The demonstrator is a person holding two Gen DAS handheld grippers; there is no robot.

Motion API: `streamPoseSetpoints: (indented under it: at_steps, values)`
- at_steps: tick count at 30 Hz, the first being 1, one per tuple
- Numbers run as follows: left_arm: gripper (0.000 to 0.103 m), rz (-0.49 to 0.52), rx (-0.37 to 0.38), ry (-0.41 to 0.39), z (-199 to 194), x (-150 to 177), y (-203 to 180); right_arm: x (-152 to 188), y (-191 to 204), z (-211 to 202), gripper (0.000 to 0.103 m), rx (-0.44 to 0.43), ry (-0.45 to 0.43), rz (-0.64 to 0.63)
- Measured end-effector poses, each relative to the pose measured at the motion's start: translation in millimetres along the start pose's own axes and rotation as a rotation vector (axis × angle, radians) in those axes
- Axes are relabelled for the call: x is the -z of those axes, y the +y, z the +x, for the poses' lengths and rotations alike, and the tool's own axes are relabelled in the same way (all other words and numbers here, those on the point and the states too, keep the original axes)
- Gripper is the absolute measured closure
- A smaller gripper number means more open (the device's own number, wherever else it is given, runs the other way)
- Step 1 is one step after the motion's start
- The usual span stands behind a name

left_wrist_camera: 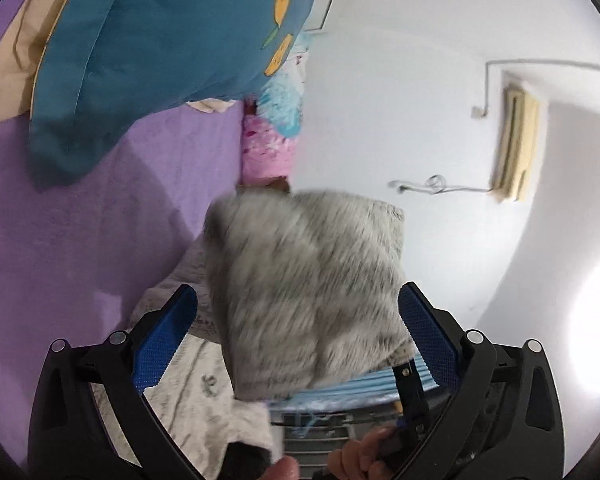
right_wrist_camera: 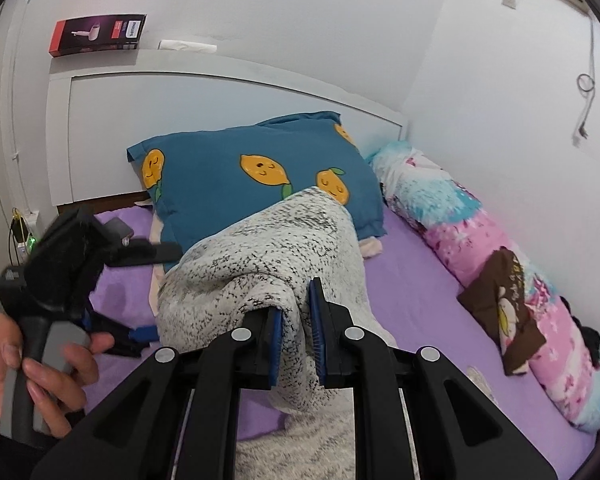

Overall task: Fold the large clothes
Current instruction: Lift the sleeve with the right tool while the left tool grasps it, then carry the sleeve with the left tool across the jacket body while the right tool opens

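Note:
A fluffy grey-and-white speckled sweater [right_wrist_camera: 260, 248] lies heaped on the purple bed sheet [right_wrist_camera: 412, 292]. My right gripper [right_wrist_camera: 296, 322] is shut on a raised fold of it, and the cloth hangs down between the blue pads. In the left wrist view the lifted sweater [left_wrist_camera: 308, 280] is blurred and hangs between the widely spread fingers of my left gripper [left_wrist_camera: 298, 292], which is open, its left pad clear of the cloth. A hand [right_wrist_camera: 40, 364] holds the left gripper [right_wrist_camera: 162, 292] at the sweater's left edge. The right gripper [left_wrist_camera: 406, 376] shows at the lower right there.
A teal pillow with lemon faces [right_wrist_camera: 260, 168] leans on the white headboard [right_wrist_camera: 220, 96] behind the sweater. A pink and blue bolster [right_wrist_camera: 500, 264] with a brown cushion [right_wrist_camera: 500, 304] runs along the right wall. A red-and-black box [right_wrist_camera: 98, 34] sits on the headboard ledge.

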State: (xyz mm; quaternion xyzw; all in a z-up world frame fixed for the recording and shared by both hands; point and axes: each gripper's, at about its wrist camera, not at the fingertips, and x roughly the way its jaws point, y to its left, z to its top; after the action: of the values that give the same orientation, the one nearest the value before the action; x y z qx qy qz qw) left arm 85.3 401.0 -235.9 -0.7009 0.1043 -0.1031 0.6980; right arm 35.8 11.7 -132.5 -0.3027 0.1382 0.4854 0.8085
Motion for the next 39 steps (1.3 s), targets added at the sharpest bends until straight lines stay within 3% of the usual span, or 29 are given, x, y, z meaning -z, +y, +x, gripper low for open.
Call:
streamPoseSetpoints:
  at_steps: [1, 3, 6, 13, 20, 22, 23, 26, 33, 39]
  values:
    - [0.010, 0.007, -0.010, 0.021, 6.9, 3.3, -3.7, 4.1, -2.5, -4.5, 0.090, 0.011, -0.002, 0.005]
    - [0.036, 0.038, -0.089, 0.050, 16.2, 11.9, -12.5, 11.1, -9.5, -12.7, 0.090, 0.023, -0.005, 0.029]
    - [0.061, 0.060, -0.153, 0.084, 25.2, 22.6, -19.1, 24.1, -22.9, -24.7, 0.090, 0.049, -0.001, 0.070]
    - [0.067, 0.187, -0.198, 0.141, 45.9, 55.8, -55.9, 60.9, -49.5, -54.1, 0.090, 0.099, 0.017, 0.134]
    - [0.071, 0.400, -0.227, 0.208, 70.5, 103.4, -120.2, 104.9, -79.1, -78.9, 0.087, 0.141, 0.050, 0.212]
    - [0.077, 0.429, -0.227, 0.230, 76.9, 115.6, -129.0, 118.0, -87.1, -87.1, 0.086, 0.154, 0.057, 0.240]
    - [0.089, 0.439, -0.217, 0.247, 82.3, 123.2, -135.9, 121.4, -89.8, -88.9, 0.086, 0.160, 0.061, 0.252]
    - [0.092, 0.483, -0.207, 0.292, 94.9, 141.2, -149.8, 138.3, -101.7, -99.1, 0.086, 0.161, 0.063, 0.307]
    - [0.094, 0.515, -0.208, 0.384, 116.1, 171.4, -152.6, 164.2, -114.9, -111.7, 0.089, 0.159, 0.045, 0.381]
    - [0.092, 0.531, -0.271, 0.388, 117.7, 167.8, -141.6, 170.2, -122.4, -122.6, 0.095, 0.140, -0.003, 0.421]
